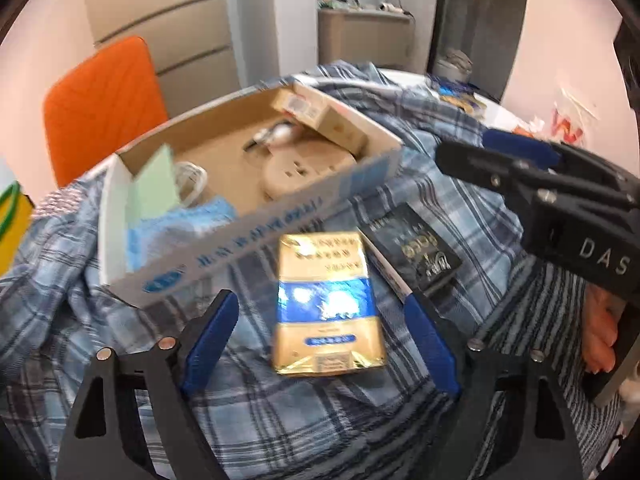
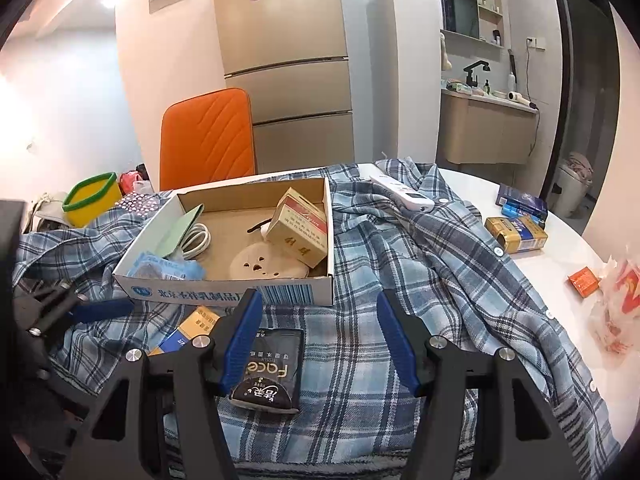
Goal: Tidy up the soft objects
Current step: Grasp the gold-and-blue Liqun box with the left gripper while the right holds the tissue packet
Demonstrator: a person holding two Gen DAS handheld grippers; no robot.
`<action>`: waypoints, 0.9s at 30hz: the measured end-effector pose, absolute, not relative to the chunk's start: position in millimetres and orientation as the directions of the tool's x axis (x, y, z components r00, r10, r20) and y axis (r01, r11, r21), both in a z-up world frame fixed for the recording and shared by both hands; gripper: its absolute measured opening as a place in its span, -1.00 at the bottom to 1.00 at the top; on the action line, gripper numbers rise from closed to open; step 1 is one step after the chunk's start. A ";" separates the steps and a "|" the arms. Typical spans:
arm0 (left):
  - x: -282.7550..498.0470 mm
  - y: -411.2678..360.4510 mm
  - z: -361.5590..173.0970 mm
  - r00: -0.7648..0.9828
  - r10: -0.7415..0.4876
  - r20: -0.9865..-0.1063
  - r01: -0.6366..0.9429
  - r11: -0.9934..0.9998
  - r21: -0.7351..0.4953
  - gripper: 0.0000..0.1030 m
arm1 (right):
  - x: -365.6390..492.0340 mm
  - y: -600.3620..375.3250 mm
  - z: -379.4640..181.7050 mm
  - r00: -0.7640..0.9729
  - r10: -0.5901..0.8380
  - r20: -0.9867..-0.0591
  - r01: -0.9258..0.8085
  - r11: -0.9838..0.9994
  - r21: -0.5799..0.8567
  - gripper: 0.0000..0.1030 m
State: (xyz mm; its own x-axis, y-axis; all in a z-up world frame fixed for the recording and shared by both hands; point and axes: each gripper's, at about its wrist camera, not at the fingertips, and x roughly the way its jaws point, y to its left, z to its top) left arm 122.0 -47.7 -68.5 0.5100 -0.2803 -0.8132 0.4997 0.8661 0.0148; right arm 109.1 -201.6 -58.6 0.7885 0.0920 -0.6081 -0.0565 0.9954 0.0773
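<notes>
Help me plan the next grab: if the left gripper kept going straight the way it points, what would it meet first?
Most likely the gold and blue packet, lying on the plaid shirt between the open left gripper fingers. The cardboard box sits beyond it. Depth is hard to judge.

White table (image 2: 532,272), plaid shirt (image 2: 400,264) (rumpled), gold pkt (image 2: 516,234)

Pale walls all round. Beige fridge (image 2: 284,60) at top centre, orange chair (image 2: 206,136) just below and left of it. Upper right: washbasin cabinet (image 2: 486,132) with black tap (image 2: 474,70), shelves above. Dark doorframe (image 2: 588,92) at far right. White tabletop (image 2: 532,272) at right.
</notes>
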 end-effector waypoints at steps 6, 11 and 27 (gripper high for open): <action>126.1 -50.1 -77.9 0.471 -0.284 -0.835 0.504 0.863 -0.010 0.17 | 109.9 -200.3 -60.3 0.784 0.095 -0.613 -0.060 0.995 0.077 0.20; 121.9 -48.7 -77.1 0.482 -0.294 -0.826 0.506 0.862 -0.011 0.04 | 109.6 -200.9 -60.3 0.785 0.094 -0.613 -0.058 0.995 0.078 0.20; 81.4 -13.3 -34.2 0.802 -0.236 -0.549 0.313 0.948 0.050 -0.01 | 109.1 -197.1 -60.3 0.783 0.104 -0.614 -0.076 0.995 0.072 0.20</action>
State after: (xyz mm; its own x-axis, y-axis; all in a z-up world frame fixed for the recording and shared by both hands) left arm 81.4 -13.3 -34.2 0.8020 -0.2357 -0.5488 0.3131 0.9484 0.0503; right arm 109.1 -197.1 -60.3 0.7827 0.1042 -0.6136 -0.0761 0.9945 0.0718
